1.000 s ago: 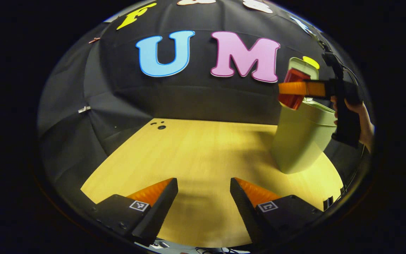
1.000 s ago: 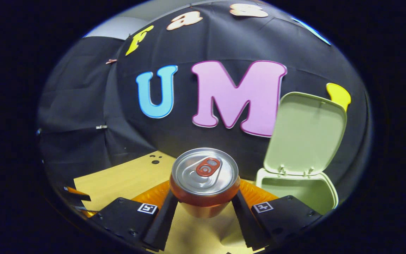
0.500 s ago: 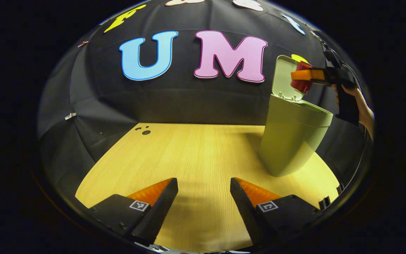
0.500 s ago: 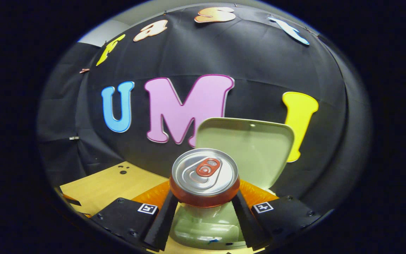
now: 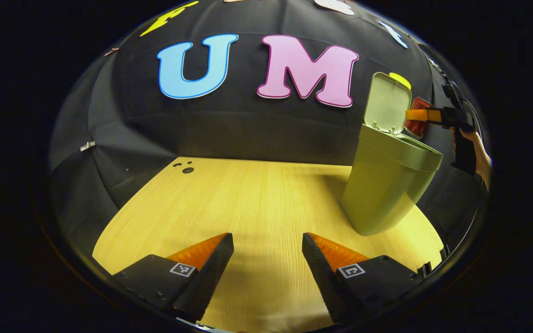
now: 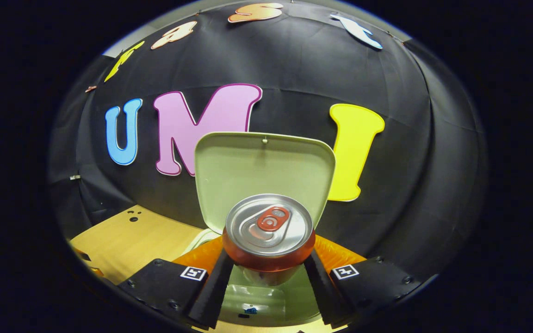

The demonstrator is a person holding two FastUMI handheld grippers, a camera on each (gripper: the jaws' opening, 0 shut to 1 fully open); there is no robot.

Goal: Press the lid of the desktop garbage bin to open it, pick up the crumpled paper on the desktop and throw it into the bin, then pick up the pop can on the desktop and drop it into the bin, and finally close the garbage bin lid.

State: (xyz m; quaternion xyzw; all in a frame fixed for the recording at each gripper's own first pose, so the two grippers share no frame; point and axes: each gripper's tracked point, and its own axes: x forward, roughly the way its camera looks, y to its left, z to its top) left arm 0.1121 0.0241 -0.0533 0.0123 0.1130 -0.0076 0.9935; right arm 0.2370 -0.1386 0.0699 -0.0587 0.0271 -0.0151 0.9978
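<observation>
My right gripper (image 6: 269, 273) is shut on a red pop can (image 6: 269, 231) with a silver top, held upright over the open mouth of the pale green bin (image 6: 266, 300). The bin's lid (image 6: 264, 175) stands raised behind the can. Something pale lies inside the bin, below the can. In the left gripper view the same bin (image 5: 387, 185) stands at the right of the wooden desktop, lid (image 5: 386, 104) up, with the can (image 5: 420, 122) and the right gripper (image 5: 426, 115) over its rim. My left gripper (image 5: 268, 259) hovers open above the desktop, nothing between its fingers.
The light wooden desktop (image 5: 248, 203) stretches left of the bin, with small dark holes (image 5: 187, 169) near its far left corner. A hand (image 5: 477, 152) holds the right gripper's handle at the far right. Black cloth walls close the booth behind.
The right gripper carried the can further to the right, from the bin's left side to a spot centred over its opening. The left gripper stayed open and shifted only slightly.
</observation>
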